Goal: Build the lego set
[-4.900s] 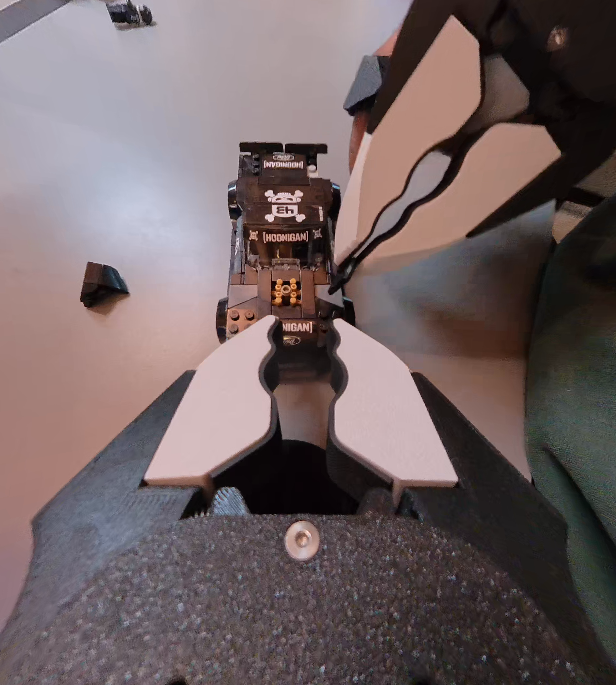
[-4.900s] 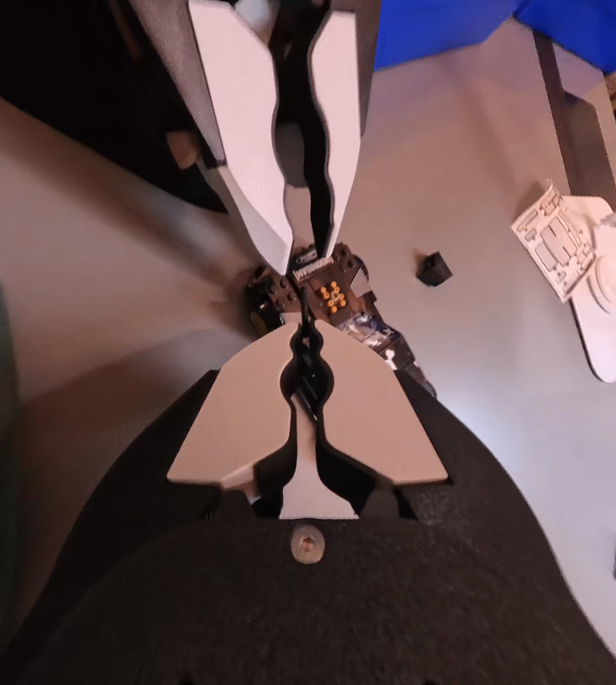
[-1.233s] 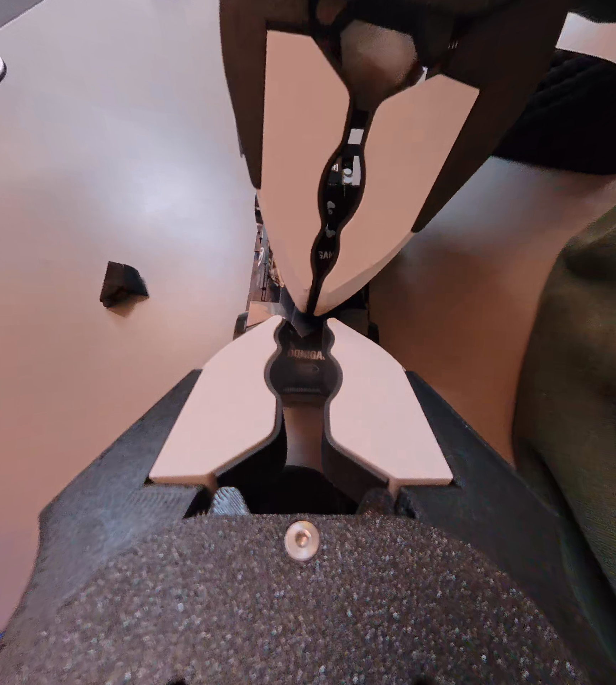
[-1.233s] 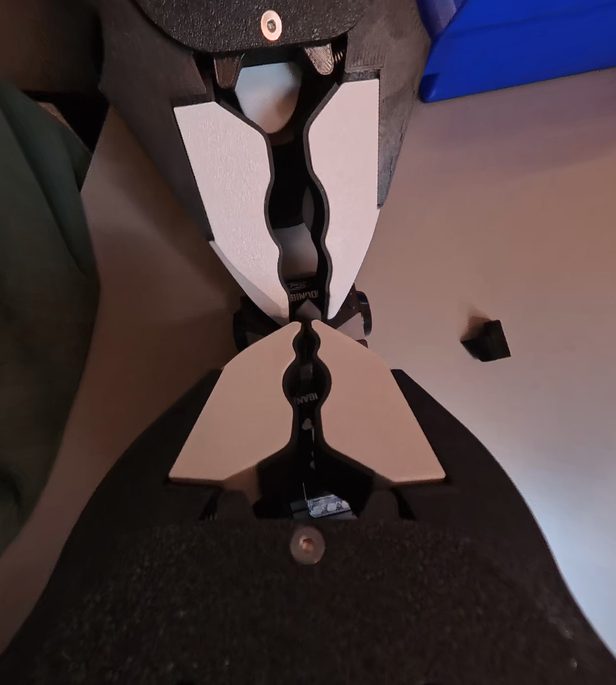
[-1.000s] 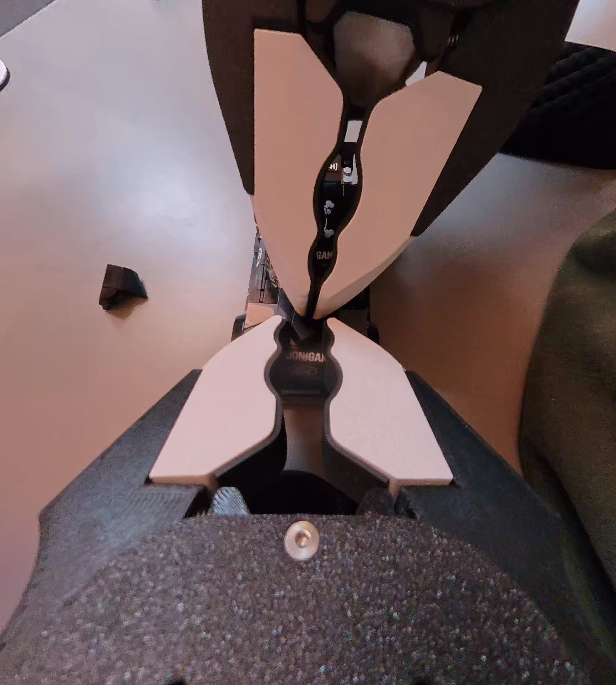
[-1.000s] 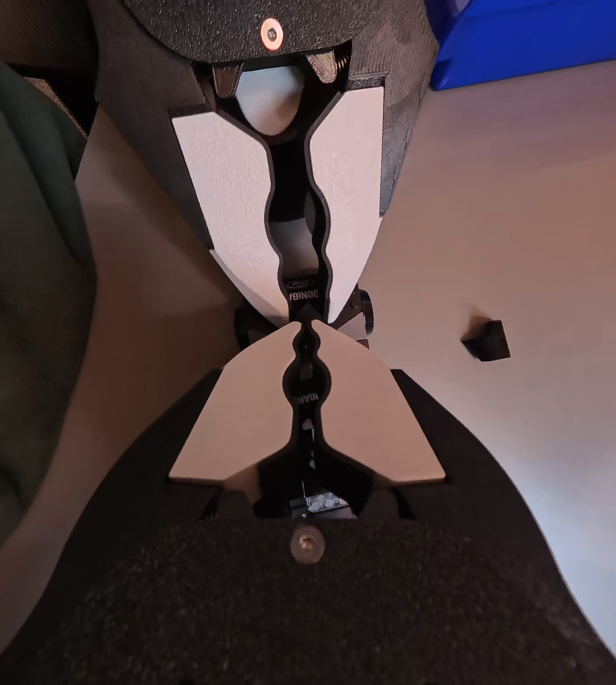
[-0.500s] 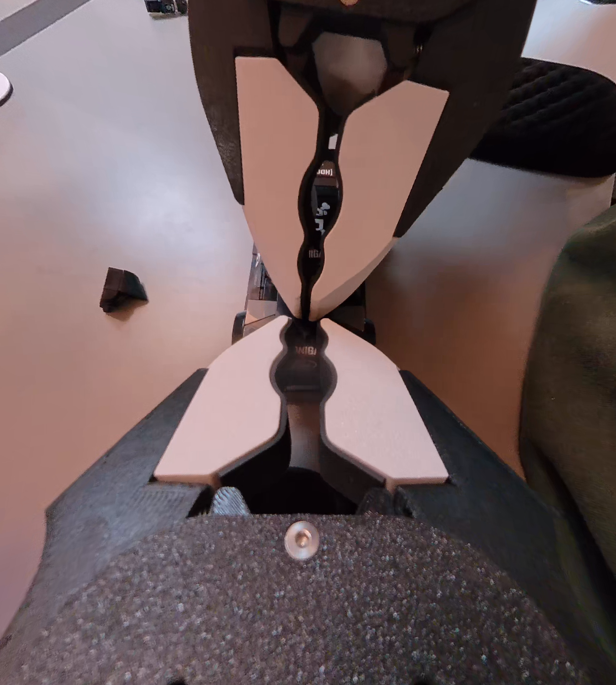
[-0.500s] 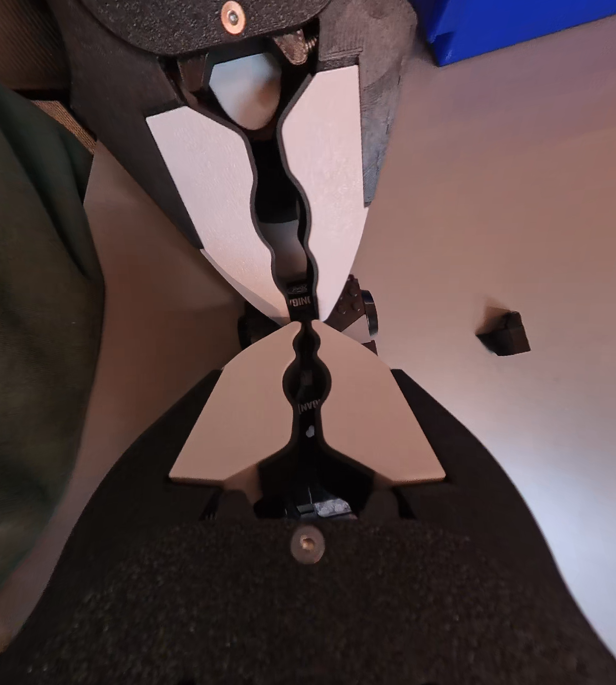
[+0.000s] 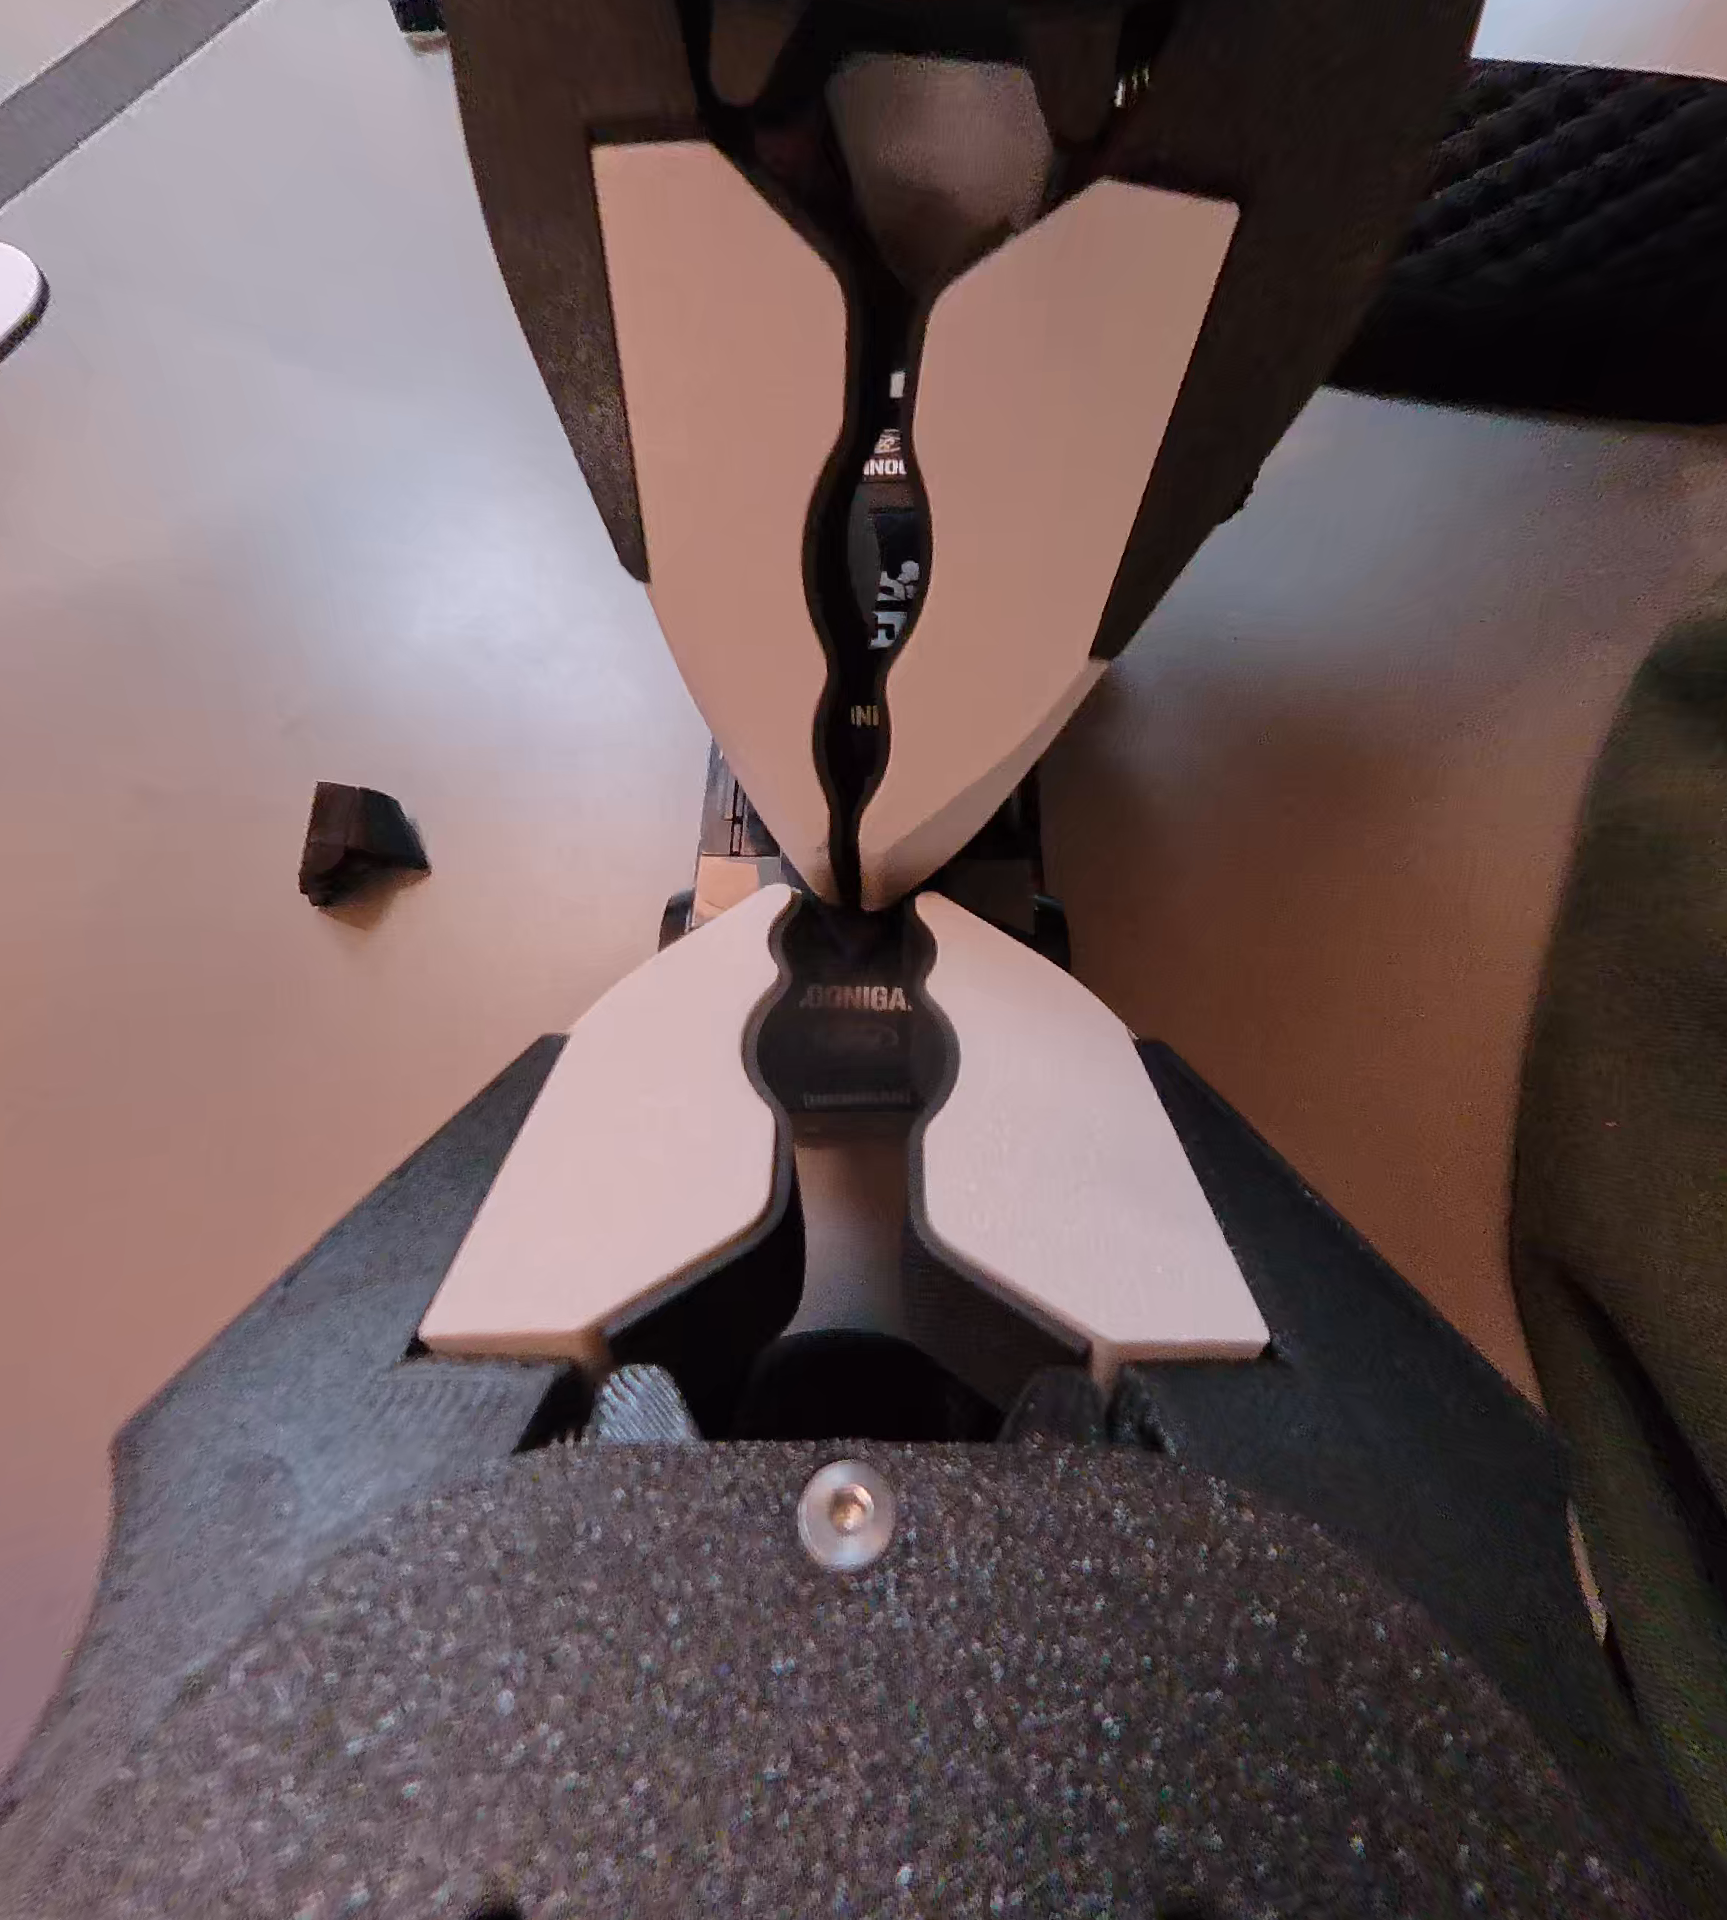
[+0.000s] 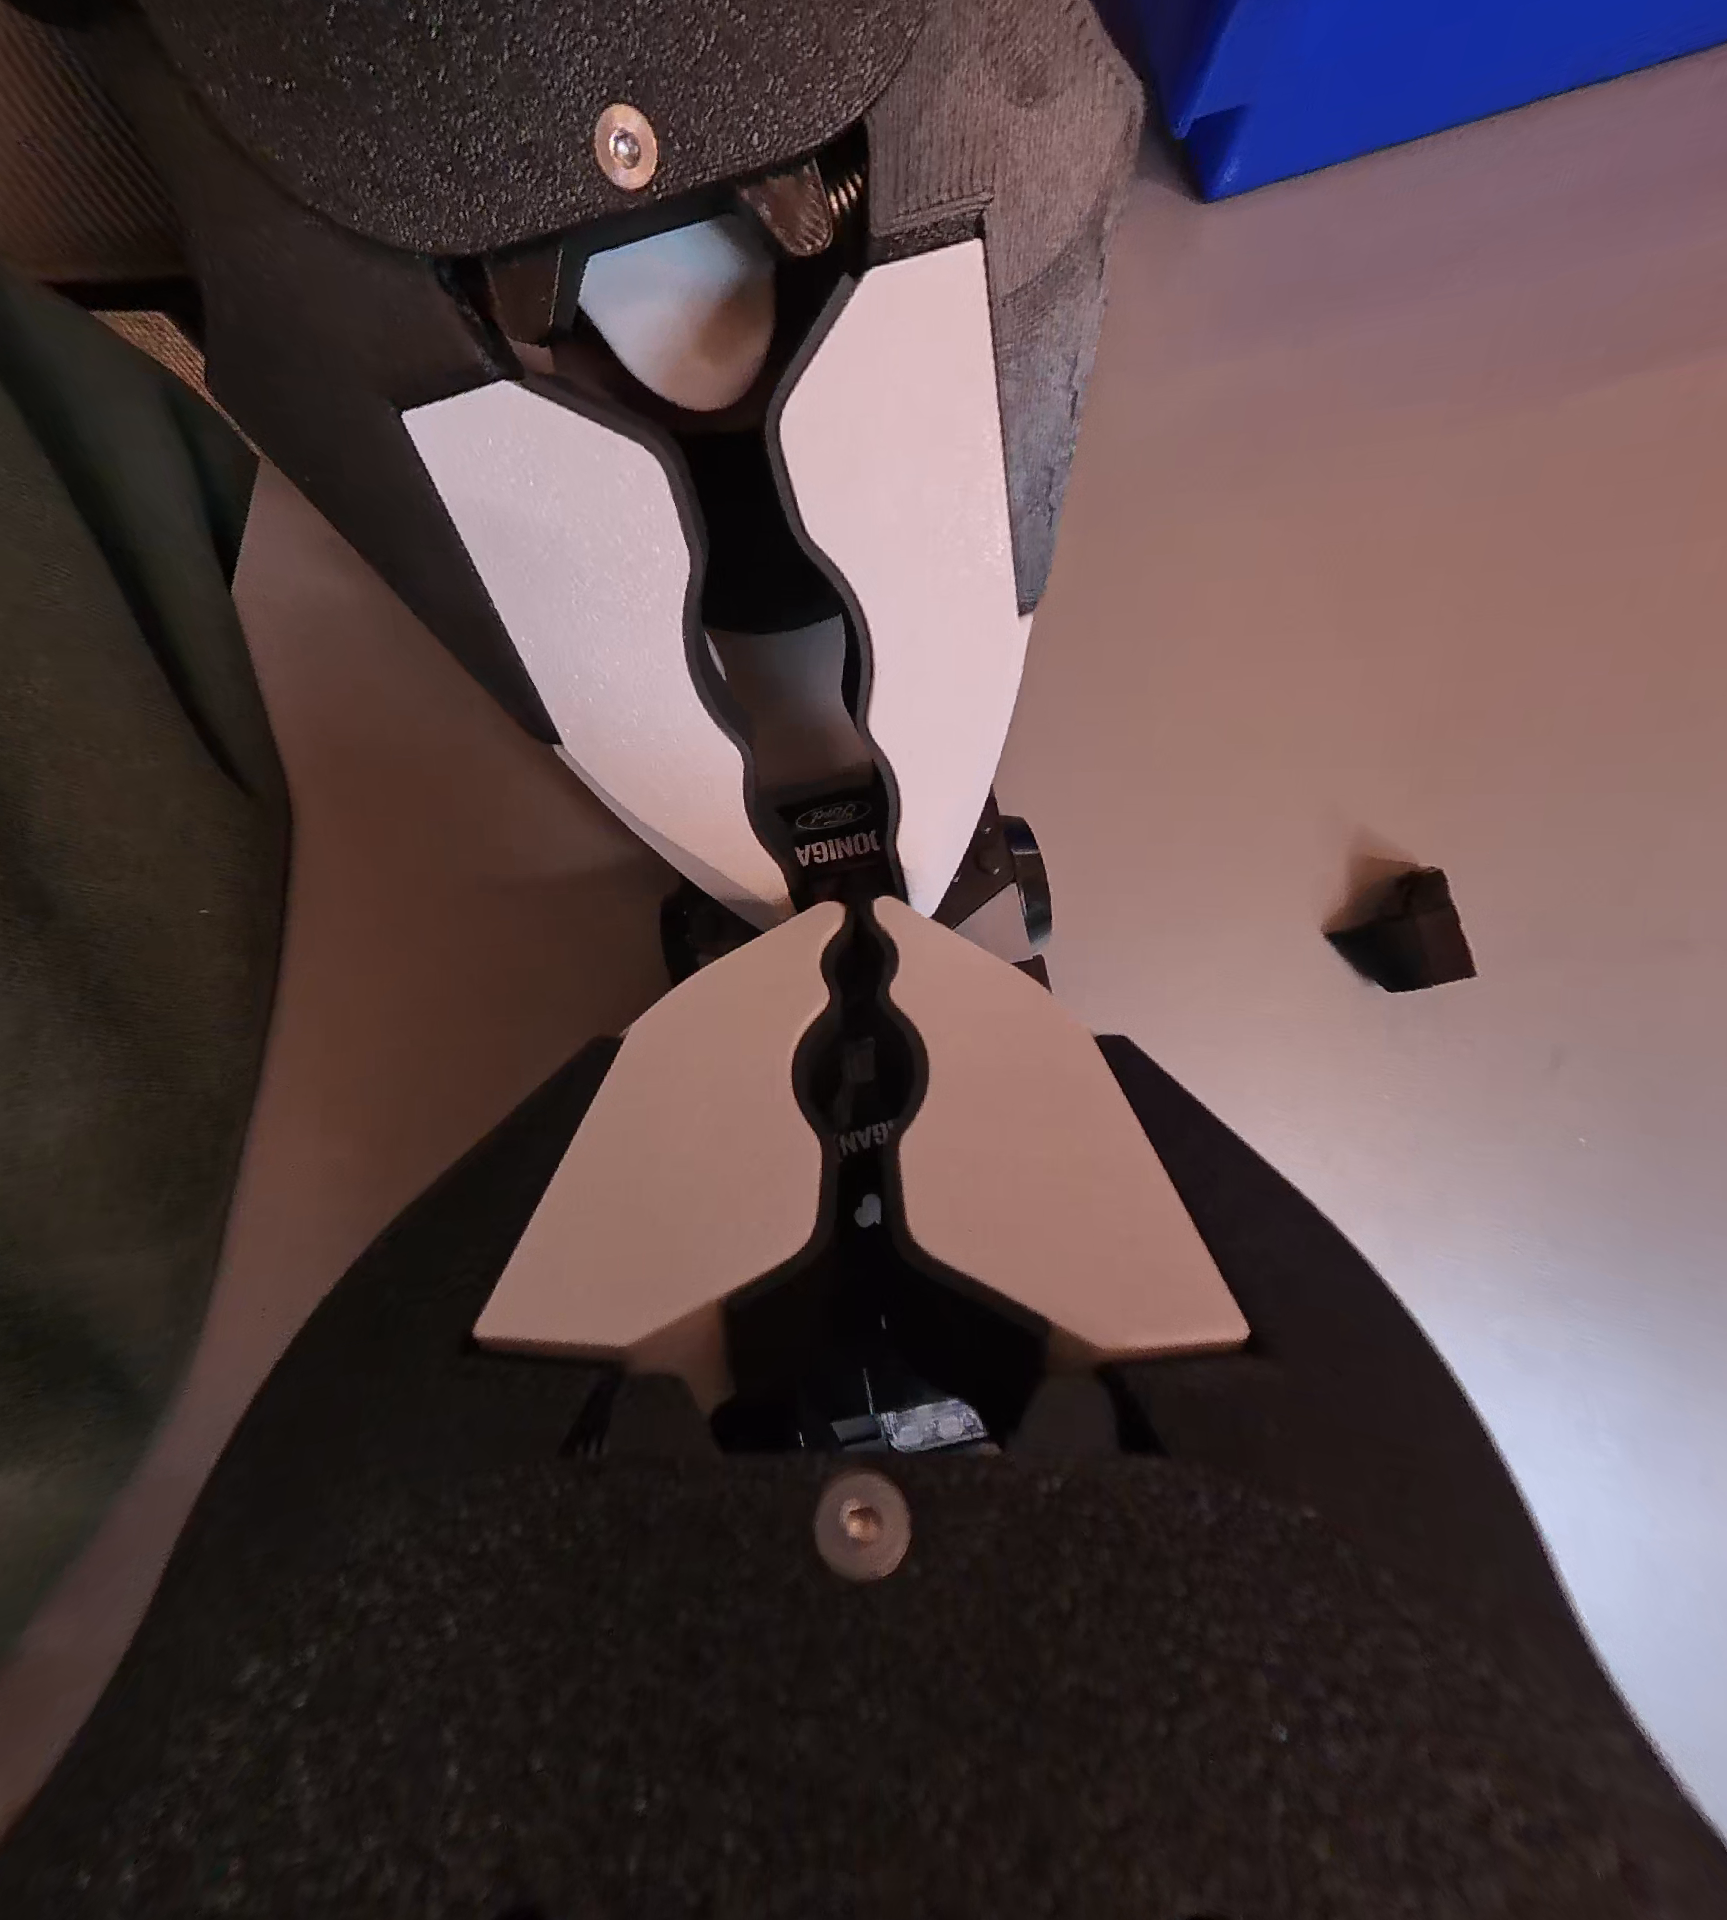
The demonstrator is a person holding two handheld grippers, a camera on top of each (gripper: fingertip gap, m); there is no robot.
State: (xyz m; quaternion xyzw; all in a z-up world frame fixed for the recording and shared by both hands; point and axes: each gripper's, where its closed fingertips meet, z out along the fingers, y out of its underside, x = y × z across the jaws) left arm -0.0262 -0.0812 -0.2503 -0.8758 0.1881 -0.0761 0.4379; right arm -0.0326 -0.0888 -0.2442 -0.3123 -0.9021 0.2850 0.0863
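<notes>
1. Two claws meet nose to nose over the grey table (image 9: pixel 215 520), tips almost touching.
2. The left gripper (image 9: pixel 846 920) reaches forward low along the table, its fingers (image 9: pixel 651 1122) clamped on the near end of the black lego car (image 9: pixel 843 1023), which sits between the pads.
3. The right gripper (image 10: pixel 859 914) comes in from the opposite side, pointing straight back at the left one; its tips are nearly together, with the car's dark body under them. In the left wrist view it hangs above (image 9: pixel 851 883), angled down.
4. Whether a small piece is pinched in the right tips, I cannot tell.
5. A loose black brick (image 9: pixel 355 840) lies apart, left of the left claw.
6. Green sleeve (image 9: pixel 1690 1039) to its right; blue bin (image 10: pixel 1461 83) beyond.
</notes>
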